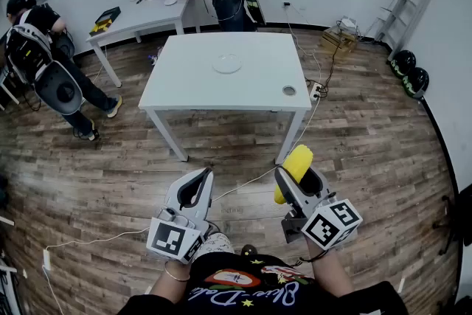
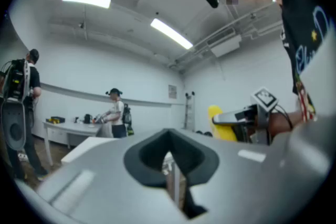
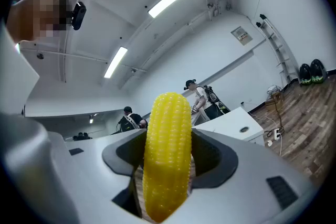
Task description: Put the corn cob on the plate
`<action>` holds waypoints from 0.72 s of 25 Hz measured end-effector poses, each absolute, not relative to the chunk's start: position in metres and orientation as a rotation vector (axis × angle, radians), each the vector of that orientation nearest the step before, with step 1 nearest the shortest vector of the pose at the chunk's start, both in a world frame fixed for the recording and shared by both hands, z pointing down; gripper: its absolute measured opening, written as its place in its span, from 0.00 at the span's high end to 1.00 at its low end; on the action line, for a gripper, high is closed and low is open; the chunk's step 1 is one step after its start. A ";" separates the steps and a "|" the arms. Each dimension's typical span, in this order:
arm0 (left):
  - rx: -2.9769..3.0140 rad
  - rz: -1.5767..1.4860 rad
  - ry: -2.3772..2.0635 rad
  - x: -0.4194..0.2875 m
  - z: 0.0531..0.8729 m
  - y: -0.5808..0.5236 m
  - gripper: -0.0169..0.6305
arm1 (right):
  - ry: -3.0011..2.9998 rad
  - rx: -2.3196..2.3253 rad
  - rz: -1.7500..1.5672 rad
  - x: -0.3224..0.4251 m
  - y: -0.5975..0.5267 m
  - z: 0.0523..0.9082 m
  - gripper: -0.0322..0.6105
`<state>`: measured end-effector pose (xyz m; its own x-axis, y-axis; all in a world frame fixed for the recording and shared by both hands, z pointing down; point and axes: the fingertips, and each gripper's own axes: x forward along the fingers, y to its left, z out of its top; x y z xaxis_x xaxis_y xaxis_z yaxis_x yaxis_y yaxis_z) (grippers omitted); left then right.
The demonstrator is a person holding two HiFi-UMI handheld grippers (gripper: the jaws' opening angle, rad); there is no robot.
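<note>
We hold the corn cob (image 1: 298, 158) between the 2 jaws of our right tool (image 1: 296, 179). Our left tool (image 1: 203, 175) is closed and empty.

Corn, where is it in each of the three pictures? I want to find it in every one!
Head view: the corn is low down, right of the middle, sticking out from between jaws.
Left gripper view: a yellow bit right of the middle, at mid-height.
Right gripper view: big, at the bottom middle, upright between the jaws.
Shared landmark: the ladder against the white wall, top right in the head view, middle in the left gripper view, right in the right gripper view.
</note>
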<state>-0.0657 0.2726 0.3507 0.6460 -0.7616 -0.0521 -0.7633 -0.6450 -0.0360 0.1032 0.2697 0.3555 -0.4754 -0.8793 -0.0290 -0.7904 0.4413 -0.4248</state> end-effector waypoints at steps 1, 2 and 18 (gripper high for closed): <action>-2.798 0.050 1.313 -0.070 0.353 0.266 0.99 | 2.447 -1.444 -0.526 0.102 0.264 0.357 0.56; -2.797 0.051 1.325 -0.074 0.355 0.259 0.99 | 2.445 -1.439 -0.526 0.101 0.258 0.359 0.56; -2.810 0.139 1.221 -0.119 0.358 0.009 0.99 | 2.474 -1.473 -0.489 0.035 0.005 0.365 0.56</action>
